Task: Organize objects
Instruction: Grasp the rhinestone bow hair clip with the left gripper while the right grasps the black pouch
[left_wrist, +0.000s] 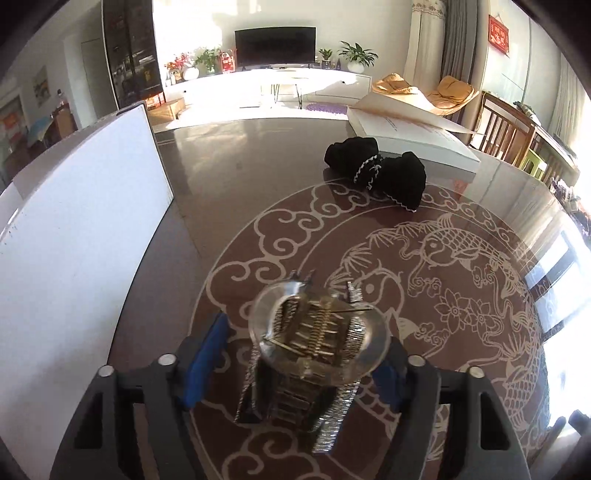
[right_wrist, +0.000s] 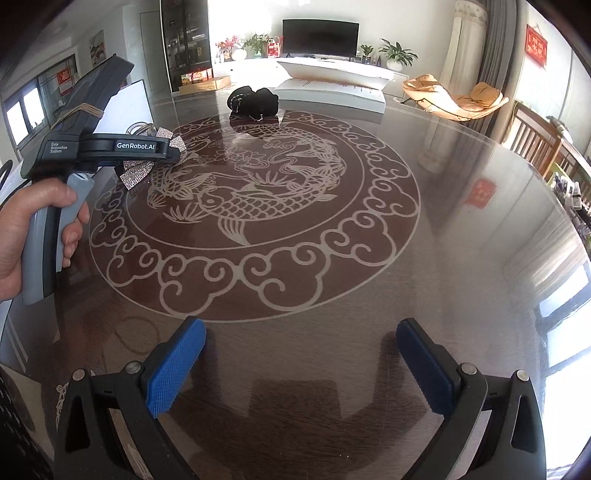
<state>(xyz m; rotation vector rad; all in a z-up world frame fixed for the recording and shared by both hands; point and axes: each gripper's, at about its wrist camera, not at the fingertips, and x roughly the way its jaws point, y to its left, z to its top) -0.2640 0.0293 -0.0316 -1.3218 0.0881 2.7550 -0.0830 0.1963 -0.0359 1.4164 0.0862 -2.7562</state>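
Note:
A clear claw hair clip with a rhinestone bow (left_wrist: 317, 332) stands on the dark glossy table (left_wrist: 240, 155) between the blue pads of my left gripper (left_wrist: 303, 354). Its right pad lies against the clip, while a narrow gap shows at the left pad (left_wrist: 207, 362). In the right wrist view the same clip (right_wrist: 142, 168) sits at the tip of the left gripper (right_wrist: 164, 149), which a hand (right_wrist: 22, 236) holds. A black fabric hair piece with white trim (left_wrist: 376, 170) (right_wrist: 255, 99) lies farther back. My right gripper (right_wrist: 301, 326) hovers open over bare table with nothing between its pads.
A tall white box (left_wrist: 74, 229) (right_wrist: 129, 99) stands close on the left of the clip. A flat white box with a raised lid (left_wrist: 406, 136) (right_wrist: 332, 85) lies at the table's far edge behind the black piece. Wooden chairs (right_wrist: 535, 140) stand at the right.

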